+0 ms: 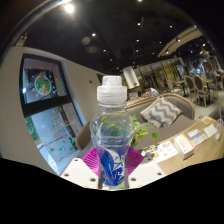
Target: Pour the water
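Between the jaws [112, 172] stands a clear plastic bottle [111, 135], upright, with a white sports cap [111, 92] on top and a blue label [112, 166] low on its body. Both pink pads [92, 160] lie against the lower sides of the bottle, one at each side of the label, so the jaws appear closed on it and gripping it. No surface is visible under the bottle's base, which is hidden behind the white finger parts; whether it rests on anything cannot be told. Water level inside the bottle cannot be read with certainty; the body looks clear and light throughout. Beyond the bottle, to its right and lower, a light wooden desk [200, 150] carries several small flat cards or packets [186, 144] near its edge, too small to identify. Behind that desk sits a sofa [165, 105] with a zigzag-patterned cushion [160, 112]. A small green plant [141, 130] shows just beside the bottle on the right. To the left, a wall bears a framed poster [42, 84] with a green round picture. Ceiling lights [68, 8] shine overhead.
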The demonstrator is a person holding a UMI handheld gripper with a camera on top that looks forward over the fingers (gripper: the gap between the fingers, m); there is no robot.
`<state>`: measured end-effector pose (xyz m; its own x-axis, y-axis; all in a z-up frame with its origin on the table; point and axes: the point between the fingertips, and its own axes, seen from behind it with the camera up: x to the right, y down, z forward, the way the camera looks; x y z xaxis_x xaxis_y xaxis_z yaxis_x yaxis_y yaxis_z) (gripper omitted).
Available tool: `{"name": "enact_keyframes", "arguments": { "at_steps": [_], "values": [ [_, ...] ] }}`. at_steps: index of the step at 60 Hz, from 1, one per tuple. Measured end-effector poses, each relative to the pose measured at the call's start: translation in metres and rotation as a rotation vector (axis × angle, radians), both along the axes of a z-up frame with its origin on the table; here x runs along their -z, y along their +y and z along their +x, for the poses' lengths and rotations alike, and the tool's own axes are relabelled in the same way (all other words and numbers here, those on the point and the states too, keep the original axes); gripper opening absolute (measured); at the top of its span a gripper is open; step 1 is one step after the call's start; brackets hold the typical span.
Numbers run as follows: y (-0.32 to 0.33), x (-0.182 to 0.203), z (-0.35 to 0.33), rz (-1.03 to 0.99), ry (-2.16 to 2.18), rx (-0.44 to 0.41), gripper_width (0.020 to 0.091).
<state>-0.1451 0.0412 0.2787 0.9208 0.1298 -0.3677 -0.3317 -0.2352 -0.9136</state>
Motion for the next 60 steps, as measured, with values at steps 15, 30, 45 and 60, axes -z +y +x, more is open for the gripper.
{"name": "enact_keyframes", "arguments": {
  "at_steps": [15,30,45,60],
  "values": [
    [0.016,0.096,0.106,-0.051,-0.347,0.015,0.0285],
    [0.022,0.188,0.133,-0.140,-0.376,-0.048,0.0294],
    [0.019,0.201,0.134,-0.092,-0.347,-0.057,0.0395],
    [0.003,0.215,0.137,-0.244,-0.329,-0.035,0.0866]
  ]
}}
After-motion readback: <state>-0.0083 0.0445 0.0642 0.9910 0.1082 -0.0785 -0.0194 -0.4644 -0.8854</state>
